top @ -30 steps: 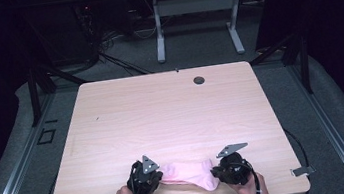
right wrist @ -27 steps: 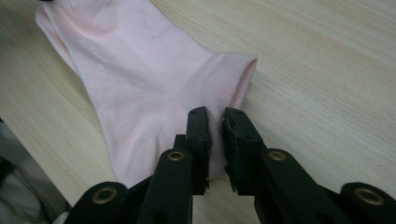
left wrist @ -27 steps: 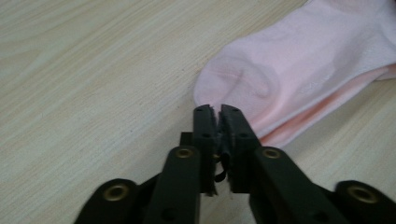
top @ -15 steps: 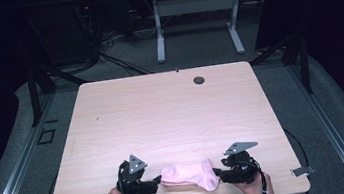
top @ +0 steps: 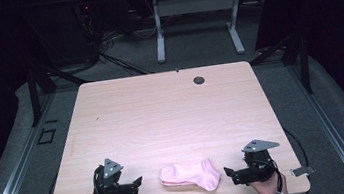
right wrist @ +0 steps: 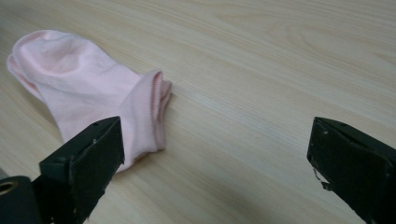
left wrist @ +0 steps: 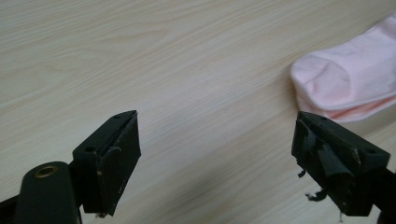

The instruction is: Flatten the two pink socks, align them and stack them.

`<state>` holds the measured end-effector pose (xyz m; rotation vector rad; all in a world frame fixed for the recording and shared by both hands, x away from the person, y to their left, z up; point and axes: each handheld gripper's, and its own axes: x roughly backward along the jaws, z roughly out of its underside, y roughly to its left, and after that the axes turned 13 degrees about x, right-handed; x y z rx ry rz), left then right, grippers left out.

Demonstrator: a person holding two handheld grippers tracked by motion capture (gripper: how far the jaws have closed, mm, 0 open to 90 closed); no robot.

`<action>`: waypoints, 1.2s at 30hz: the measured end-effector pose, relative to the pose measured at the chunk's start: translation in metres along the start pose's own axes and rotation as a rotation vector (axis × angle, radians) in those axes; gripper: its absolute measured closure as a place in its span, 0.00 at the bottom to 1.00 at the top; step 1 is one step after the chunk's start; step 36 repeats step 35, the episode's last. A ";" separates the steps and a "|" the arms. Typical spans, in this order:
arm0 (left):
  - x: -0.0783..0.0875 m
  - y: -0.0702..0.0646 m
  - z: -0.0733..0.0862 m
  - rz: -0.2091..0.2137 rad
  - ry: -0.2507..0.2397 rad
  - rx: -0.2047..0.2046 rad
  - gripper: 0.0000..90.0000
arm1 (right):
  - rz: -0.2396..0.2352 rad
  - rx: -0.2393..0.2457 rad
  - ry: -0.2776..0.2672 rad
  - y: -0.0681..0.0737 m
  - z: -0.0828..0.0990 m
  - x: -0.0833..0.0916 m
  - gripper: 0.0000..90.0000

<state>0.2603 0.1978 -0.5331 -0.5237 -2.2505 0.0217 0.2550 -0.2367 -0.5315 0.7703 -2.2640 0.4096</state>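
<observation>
A pink sock (top: 190, 173) lies flat on the wooden table (top: 172, 112) near its front edge, between the two grippers. My left gripper (top: 139, 183) rests to the sock's left, open, with bare table between its jaws; the sock's toe end (left wrist: 348, 81) lies just beyond its right jaw. My right gripper (top: 228, 173) sits to the sock's right, also open and holding nothing. The sock's cuff end (right wrist: 154, 109) lies in front of its left jaw, apart from it.
A small dark round grommet (top: 199, 80) sits near the table's far edge. Another table's legs (top: 195, 21) and cables stand on the floor beyond. Metal rails run along both sides of the table.
Both grippers have let go of the sock and drawn apart, the left one leftward and the right one rightward. The sock now lies free on the table.
</observation>
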 end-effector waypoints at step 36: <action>-0.029 0.086 0.035 -0.174 -0.062 0.149 0.00 | 0.170 -0.051 0.018 -0.056 0.057 -0.032 0.00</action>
